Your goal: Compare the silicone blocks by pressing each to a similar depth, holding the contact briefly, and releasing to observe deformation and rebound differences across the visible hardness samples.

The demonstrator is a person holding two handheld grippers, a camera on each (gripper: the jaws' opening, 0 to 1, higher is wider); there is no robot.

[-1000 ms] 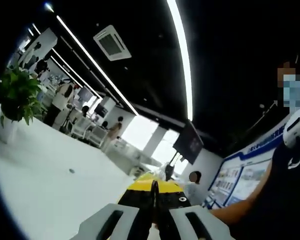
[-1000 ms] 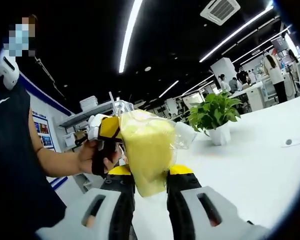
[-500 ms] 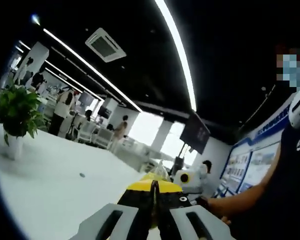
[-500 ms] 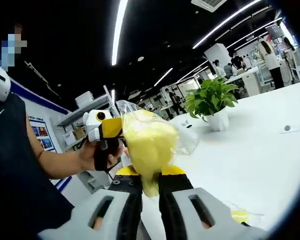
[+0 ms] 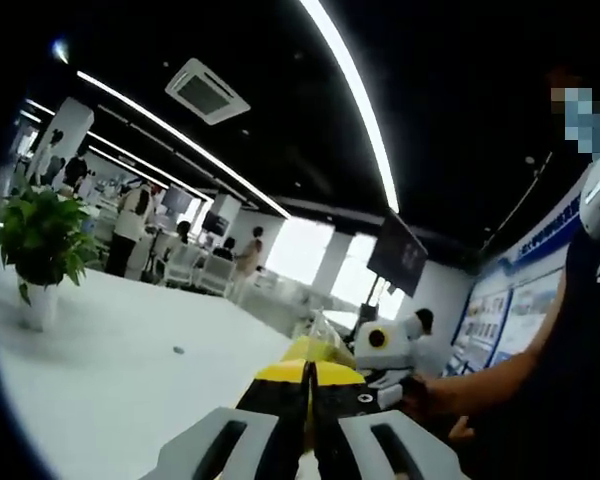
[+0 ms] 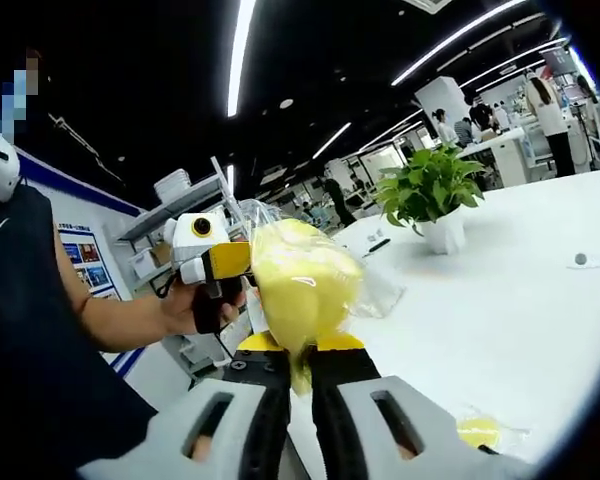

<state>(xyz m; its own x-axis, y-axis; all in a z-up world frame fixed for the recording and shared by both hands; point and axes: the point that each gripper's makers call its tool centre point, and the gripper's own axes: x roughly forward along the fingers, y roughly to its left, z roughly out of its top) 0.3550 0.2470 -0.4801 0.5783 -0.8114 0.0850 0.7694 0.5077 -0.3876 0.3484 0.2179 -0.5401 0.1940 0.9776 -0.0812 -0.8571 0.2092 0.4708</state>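
A yellow silicone block [image 6: 298,285] inside a clear plastic bag [image 6: 372,290] is held up in the air. My right gripper [image 6: 299,372] is shut on the block's lower end, squeezing it thin between the jaws. The left gripper [image 6: 218,266], held by a hand, meets the bag's upper left edge. In the left gripper view my left gripper [image 5: 307,378] has its jaws pressed together, seemingly on the bag's edge, with the yellow block [image 5: 313,349] just beyond. The right gripper [image 5: 380,345] shows behind it. A second yellow block [image 6: 480,431] in plastic lies on the table.
A white table [image 6: 520,320] stretches under both grippers, also seen as the white table [image 5: 100,370]. A potted plant [image 6: 430,195] stands on it, also seen as the plant [image 5: 40,240]. The person's arm [image 6: 110,320] and body are close by. Several people stand far off.
My right jaws have closed further on the yellow block, pinching its lower end much thinner than a second ago. The left gripper stays shut at the bag's edge. Both views shifted slightly.
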